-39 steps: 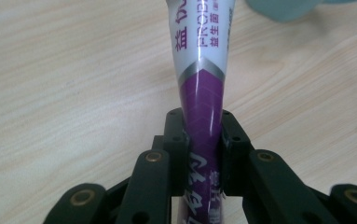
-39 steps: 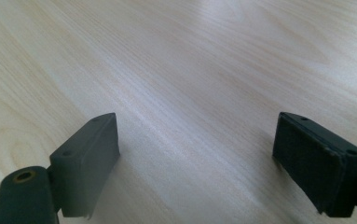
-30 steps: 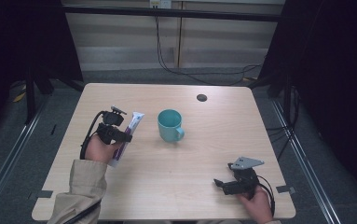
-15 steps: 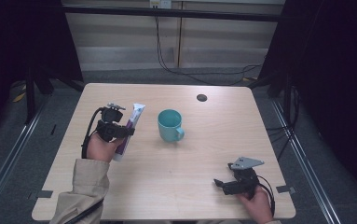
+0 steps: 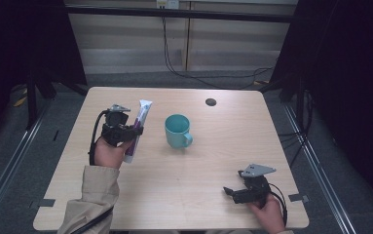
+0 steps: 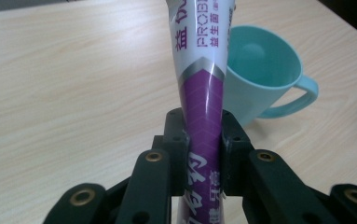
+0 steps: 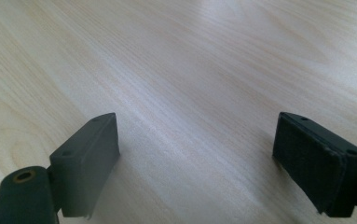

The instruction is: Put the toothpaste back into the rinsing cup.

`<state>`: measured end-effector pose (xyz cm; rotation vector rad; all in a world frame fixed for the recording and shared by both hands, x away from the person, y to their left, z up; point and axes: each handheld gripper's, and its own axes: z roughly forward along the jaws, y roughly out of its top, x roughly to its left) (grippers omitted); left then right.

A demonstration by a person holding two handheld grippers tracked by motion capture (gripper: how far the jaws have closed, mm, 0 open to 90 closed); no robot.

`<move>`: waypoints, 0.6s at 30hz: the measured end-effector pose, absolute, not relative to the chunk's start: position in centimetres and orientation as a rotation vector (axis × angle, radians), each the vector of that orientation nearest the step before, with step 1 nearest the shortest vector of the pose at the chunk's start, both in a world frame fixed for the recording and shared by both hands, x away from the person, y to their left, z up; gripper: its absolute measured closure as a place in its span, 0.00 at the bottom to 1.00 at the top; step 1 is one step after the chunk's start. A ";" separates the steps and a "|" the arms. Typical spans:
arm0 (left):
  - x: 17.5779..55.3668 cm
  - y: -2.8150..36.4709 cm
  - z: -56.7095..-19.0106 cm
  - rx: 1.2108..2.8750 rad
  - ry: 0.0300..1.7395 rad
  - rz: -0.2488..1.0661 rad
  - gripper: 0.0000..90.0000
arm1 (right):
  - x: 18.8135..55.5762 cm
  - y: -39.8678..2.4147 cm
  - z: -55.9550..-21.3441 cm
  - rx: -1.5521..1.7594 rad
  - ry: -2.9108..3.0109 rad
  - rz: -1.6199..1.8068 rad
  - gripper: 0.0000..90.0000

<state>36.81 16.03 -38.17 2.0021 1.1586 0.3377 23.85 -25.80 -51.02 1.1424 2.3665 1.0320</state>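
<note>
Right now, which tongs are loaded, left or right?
The left tongs: shut on the purple toothpaste tube beside the teal mug. The right tongs gape over bare table.

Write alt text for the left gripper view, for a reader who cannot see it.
The left gripper has its two black jaws shut on a purple and white toothpaste tube, which rises up the middle of the picture. Behind the tube, to its right, a teal mug stands upright on the light wooden table, its handle pointing right.
</note>
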 end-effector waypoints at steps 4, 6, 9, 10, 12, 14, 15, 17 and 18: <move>36.8 15.8 -37.8 1.971 1.130 0.363 0.86 | 23.8 -25.8 -51.0 1.143 2.366 1.029 0.15; 36.7 15.6 -37.6 1.953 1.105 0.373 0.86 | 23.8 -25.8 -51.0 1.144 2.366 1.032 0.15; 36.6 15.4 -37.4 1.938 1.095 0.372 0.86 | 23.8 -25.8 -51.0 1.143 2.366 1.029 0.15; 36.6 15.2 -37.2 1.940 1.078 0.385 0.86 | 23.8 -25.8 -51.0 1.141 2.366 1.032 0.15; 36.7 15.0 -37.1 1.923 1.076 0.393 0.86 | 23.8 -25.8 -51.0 1.143 2.366 1.032 0.15; 36.7 14.9 -37.1 1.919 1.072 0.401 0.86 | 23.8 -25.8 -51.0 1.142 2.366 1.028 0.15; 36.7 14.9 -37.1 1.919 1.072 0.401 0.86 | 23.8 -25.8 -51.0 1.142 2.366 1.028 0.15; 36.7 14.8 -37.0 1.913 1.064 0.403 0.86 | 23.8 -25.8 -51.0 1.143 2.366 1.032 0.15; 36.8 14.6 -36.8 1.904 1.061 0.409 0.86 | 23.8 -25.8 -51.0 1.142 2.366 1.032 0.15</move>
